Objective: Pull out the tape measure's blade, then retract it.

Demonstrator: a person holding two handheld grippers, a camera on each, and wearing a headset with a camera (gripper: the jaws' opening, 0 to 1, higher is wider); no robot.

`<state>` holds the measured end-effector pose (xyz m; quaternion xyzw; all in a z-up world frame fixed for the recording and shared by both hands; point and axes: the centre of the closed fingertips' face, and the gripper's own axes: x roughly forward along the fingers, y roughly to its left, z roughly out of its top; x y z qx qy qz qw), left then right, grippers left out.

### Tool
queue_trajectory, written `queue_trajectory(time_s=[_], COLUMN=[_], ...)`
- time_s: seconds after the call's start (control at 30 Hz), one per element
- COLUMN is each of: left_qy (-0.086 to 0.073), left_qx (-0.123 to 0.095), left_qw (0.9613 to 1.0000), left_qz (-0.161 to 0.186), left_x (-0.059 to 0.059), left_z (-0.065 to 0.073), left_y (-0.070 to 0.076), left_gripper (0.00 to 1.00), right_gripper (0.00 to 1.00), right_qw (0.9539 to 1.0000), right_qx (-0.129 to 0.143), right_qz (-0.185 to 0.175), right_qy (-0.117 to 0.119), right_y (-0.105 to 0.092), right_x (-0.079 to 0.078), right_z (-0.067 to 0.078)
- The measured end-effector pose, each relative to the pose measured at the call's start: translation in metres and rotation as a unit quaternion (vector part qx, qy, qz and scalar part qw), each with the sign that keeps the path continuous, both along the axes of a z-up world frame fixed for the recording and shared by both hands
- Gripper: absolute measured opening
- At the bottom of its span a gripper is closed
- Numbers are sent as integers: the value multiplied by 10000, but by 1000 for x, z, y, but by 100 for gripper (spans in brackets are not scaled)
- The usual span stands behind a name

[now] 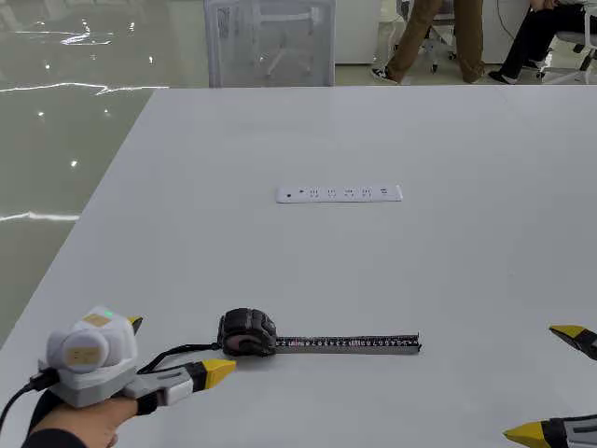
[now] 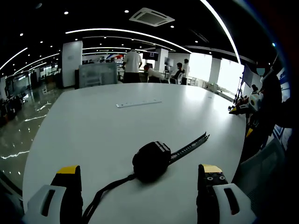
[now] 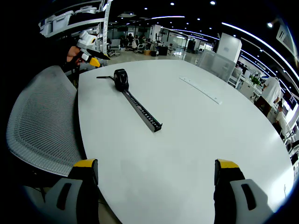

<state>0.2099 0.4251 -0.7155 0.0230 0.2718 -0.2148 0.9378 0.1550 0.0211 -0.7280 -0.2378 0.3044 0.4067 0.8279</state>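
Tape measure [image 1: 247, 331]: black case, lower centre of frame on white surface [image 1: 373, 261]; blade [image 1: 350, 343] drawn out rightward. Left gripper [image 1: 179, 345]: lower left, jaws spread, near case. Right gripper [image 1: 532, 381]: lower right, jaws spread, apart from blade tip. Power strip [image 1: 339, 193]: mid-frame.

The tape measure [image 1: 247, 331] is black, its blade [image 1: 350, 343] dark with pale ticks, the table [image 1: 373, 261] white.

The white desk [image 1: 466, 280] carries a black tape measure [image 1: 247, 332] with its blade [image 1: 350, 343] extended, and a white power strip [image 1: 339, 193] beyond.
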Motion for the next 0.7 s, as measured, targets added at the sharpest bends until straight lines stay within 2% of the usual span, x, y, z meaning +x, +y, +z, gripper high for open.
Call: queue_trajectory(time_s=[0.07, 0.17, 0.3, 0.4, 0.43, 0.5, 0.57, 0.6, 0.7], left_qy=[-160, -129, -228, -176, -218, -200, -283, -335, -312], left_qx=[20, -65, 19, -159, -169, -165, -181, -107, -153], left_qw=[9998, 9996, 9993, 9993, 9992, 9992, 9990, 9987, 9982], left_qz=[87, 245, 288, 276, 295, 288, 311, 358, 488], left_x=[9, 18, 24, 27, 28, 30, 32, 34, 38], left_z=[2, -5, -11, -18, -19, -24, -25, -27, -35], left_y=[-8, -20, -31, -39, -42, -48, -52, -53, -56], left_gripper=[100, 100, 100, 100, 100, 100, 100, 100, 100], right_gripper=[100, 100, 98, 98, 97, 97, 97, 97, 95], right_qw=[9999, 9993, 9973, 9952, 9941, 9928, 9916, 9903, 9875], right_qx=[-65, -153, -365, -487, -541, -576, -621, -660, -720], right_qz=[84, 318, 621, 822, 923, 1035, 1117, 1195, 1355], right_qy=[83, 113, 160, 210, 176, 171, 212, 248, 351], right_y=[6, 17, 23, 28, 32, 38, 47, 48, 54], right_x=[8, 20, 35, 45, 50, 58, 59, 64, 72], right_z=[-6, -12, -20, -24, -24, -24, -26, -28, -38])
